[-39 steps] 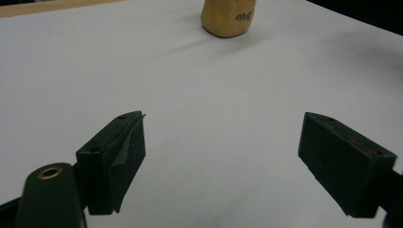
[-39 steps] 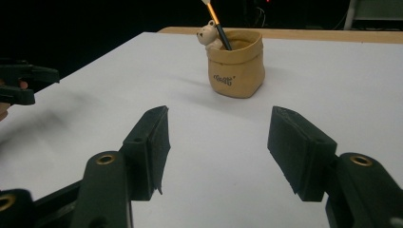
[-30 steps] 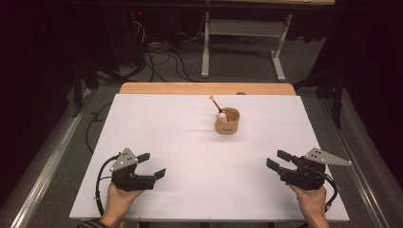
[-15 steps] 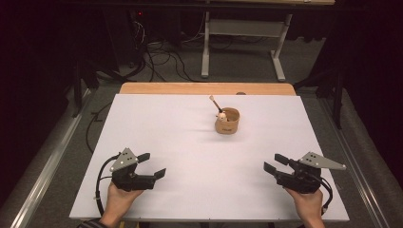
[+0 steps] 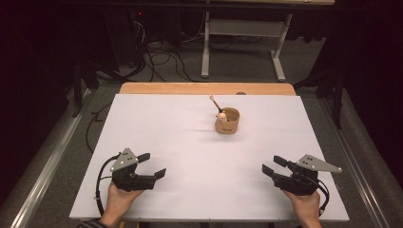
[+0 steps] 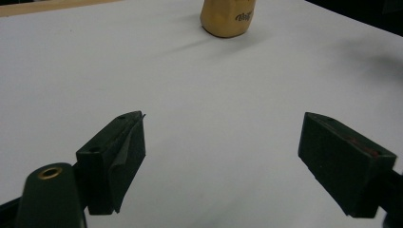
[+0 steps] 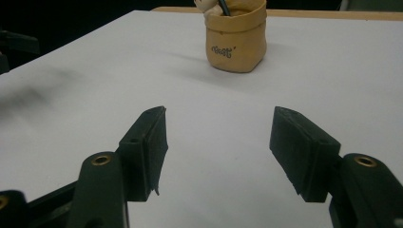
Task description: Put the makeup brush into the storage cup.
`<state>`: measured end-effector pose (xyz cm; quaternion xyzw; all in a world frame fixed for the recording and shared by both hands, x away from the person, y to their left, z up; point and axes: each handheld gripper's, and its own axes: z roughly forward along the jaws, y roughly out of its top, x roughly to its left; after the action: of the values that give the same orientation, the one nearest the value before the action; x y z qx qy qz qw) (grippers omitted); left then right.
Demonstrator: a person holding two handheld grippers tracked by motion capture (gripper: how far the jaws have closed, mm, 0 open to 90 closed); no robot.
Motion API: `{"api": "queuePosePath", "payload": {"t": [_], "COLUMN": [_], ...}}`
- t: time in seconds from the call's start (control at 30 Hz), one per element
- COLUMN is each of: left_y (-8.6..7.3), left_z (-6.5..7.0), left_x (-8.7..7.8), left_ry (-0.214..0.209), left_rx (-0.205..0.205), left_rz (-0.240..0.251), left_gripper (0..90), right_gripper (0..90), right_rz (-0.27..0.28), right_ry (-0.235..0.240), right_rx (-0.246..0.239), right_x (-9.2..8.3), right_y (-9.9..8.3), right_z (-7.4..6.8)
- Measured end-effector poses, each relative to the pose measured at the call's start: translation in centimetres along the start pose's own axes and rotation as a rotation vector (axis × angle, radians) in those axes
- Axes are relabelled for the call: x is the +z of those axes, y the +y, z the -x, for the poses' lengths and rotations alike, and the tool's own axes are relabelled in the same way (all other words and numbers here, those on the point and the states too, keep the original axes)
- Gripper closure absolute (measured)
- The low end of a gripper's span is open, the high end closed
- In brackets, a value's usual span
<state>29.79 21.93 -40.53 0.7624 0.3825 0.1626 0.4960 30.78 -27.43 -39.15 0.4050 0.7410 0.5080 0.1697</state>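
The small tan fabric pouch with dark printed lettering is cut off by the top edge in the left gripper view, so its rim and contents are out of sight there, and its lettering is too blurred to read. In the right gripper view the pouch shows its rolled rim, but the thin dark stick and the pale rounded piece standing in it are clipped by the top edge (what the pale piece is I cannot tell). From the high view the stick with its pale tip is too small to identify. Both of the person's forearms run off the bottom edge.
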Motion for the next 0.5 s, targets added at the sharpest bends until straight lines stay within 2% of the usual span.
{"api": "queuePosePath", "payload": {"t": [0.13,0.23,0.5], "left_y": [0.00,0.00,-0.01], "left_z": [0.02,0.01,0.04], "left_x": [-0.02,-0.03,-0.05], "left_ry": [-0.001,-0.001,0.002], "left_rx": [0.000,0.000,0.000], "left_rz": [0.003,0.003,0.003], "left_gripper": [16.6,16.7,16.7], "right_gripper": [38.4,37.9,37.6], "right_rz": [-0.002,-0.016,-0.018], "right_ry": [-0.015,-0.045,-0.050], "right_rx": [-0.005,-0.041,-0.042], "right_x": [0.03,0.18,0.26], "right_y": [-0.24,-0.45,-0.77], "right_z": [-0.08,-0.18,-0.22]}}
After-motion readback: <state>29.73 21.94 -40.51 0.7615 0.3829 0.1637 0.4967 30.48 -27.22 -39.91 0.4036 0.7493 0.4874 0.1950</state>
